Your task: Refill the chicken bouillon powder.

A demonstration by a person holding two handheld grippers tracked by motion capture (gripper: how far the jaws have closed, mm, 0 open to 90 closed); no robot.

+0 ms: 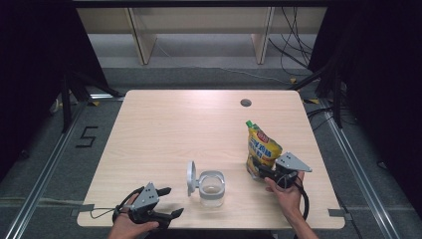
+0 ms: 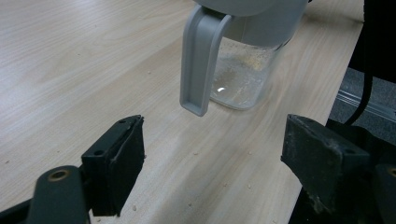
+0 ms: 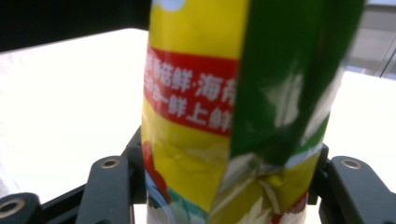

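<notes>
- Left gripper rests at the near left corner of the table, its jaws spread wide with nothing between them; in the left gripper view they frame bare wood just short of the jar.
- From there it looks parked and ready, probably to steady the jar when filling starts.
- Crumbs lie scattered on the wood around the left jaws and the jar's base.
- Clear jar stands near the front edge between the two hands, its grey flip lid swung up on the left side, so the mouth is open to take a pour. A thin residue of grains coats its bottom.
- Lid and its hanging latch stand on the side toward the left gripper, which could hinder a grasp from there; from the right, the mouth is free.
- Yellow pouch with a green spout cap stands upright right of the jar, well apart from it.
- Right gripper has its jaws set on either side of the pouch's lower body; the right gripper view shows the pads against the creased foil, so I judge it gripped low, to be lifted and tipped.
- Grommet hole sits farther back; cables trail on the floor beyond, out of the way.
</notes>
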